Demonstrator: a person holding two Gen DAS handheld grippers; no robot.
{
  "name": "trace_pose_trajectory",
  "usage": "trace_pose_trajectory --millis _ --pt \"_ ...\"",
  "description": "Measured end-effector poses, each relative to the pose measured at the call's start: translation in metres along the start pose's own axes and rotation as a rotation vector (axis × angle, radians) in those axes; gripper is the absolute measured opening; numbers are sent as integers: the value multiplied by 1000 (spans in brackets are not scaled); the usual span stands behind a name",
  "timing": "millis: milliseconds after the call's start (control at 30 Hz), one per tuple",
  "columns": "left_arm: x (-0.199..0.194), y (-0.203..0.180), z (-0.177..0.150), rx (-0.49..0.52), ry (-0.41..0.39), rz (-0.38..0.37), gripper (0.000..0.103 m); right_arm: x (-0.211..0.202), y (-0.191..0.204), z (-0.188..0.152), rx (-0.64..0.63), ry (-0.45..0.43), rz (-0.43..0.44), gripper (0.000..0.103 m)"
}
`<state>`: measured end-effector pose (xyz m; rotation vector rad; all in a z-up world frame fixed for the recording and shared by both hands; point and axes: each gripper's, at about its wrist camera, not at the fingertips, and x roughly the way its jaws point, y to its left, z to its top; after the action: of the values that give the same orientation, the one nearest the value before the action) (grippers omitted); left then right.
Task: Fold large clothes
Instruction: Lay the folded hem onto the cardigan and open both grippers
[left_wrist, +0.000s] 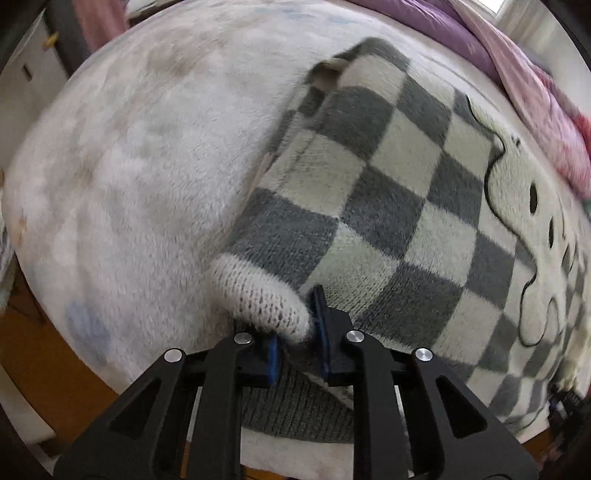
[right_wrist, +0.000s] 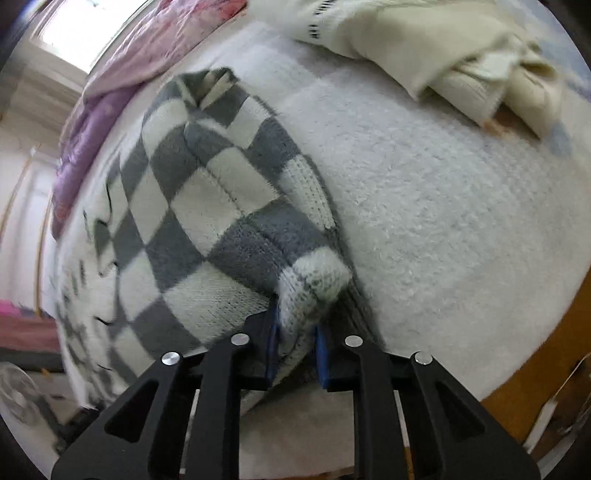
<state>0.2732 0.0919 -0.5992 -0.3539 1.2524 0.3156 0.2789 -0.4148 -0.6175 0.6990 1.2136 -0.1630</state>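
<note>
Checked knit sweater (left_wrist: 369, 206), grey and cream, with a line-drawn cartoon motif toward the right: spread flat on white fleece bedcover (left_wrist: 129, 166), near edge at the bed's near side. Left near corner: cream ribbed hem bunched between the blue pads of left gripper (left_wrist: 297, 341), jaws nearly closed and pinching that fold. Right near corner: same ribbed hem doubled over and clamped in right gripper (right_wrist: 295, 349), jaws likewise drawn close upon the knit. Judged soft, thick, limp and fairly light; fuzzy pile not slippery, not fragile, but prone to stretch and sag between the two holds. Best taken at hem corners, through both layers, as held here; shoulders or neckline at far end suitable for later folds. Purple quilt (left_wrist: 480, 40) heaped along far right. Cream garment (right_wrist: 443, 48) lying far right, well apart from the sweater.
</note>
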Motion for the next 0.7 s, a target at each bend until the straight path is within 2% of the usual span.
trace_pose_trajectory --millis 67,133,167,200,267,300,333,400,433,467,500,533,600,700 --pt "-2 6 3 -37 13 -48 19 -6 4 4 11 10 -17 20" --pt "-6 13 8 -67 28 -102 26 -18 11 5 5 4 -72 42" --pt "-9 16 9 -70 30 -113 31 -28 18 5 -11 -15 -129 45" --pt "-11 18 11 -71 33 -124 32 -42 29 5 -43 -54 -197 46" --pt "-16 24 15 -81 38 -157 34 -64 48 9 -82 -123 -265 46" --pt "-18 28 17 -88 41 -168 34 -70 57 9 -101 -151 -264 46" --pt "-19 32 20 -97 44 -178 34 -75 72 11 -133 -177 -241 46" --pt "-21 40 22 -146 54 -207 35 -71 116 18 -234 -182 -122 43" --pt "-21 45 22 -172 58 -208 44 -66 134 19 -271 -181 -86 38" --pt "-23 50 20 -188 49 -177 67 -59 156 21 -318 -171 -35 32" --pt "-25 55 19 -203 26 -133 75 -46 186 23 -376 -151 24 22" --pt "-26 59 19 -214 14 -114 78 -34 205 26 -412 -134 55 17" --pt "-19 72 21 -256 53 -158 78 -4 248 28 -477 -92 127 10" --pt "-9 82 24 -285 81 -198 79 41 290 33 -544 -29 140 7"
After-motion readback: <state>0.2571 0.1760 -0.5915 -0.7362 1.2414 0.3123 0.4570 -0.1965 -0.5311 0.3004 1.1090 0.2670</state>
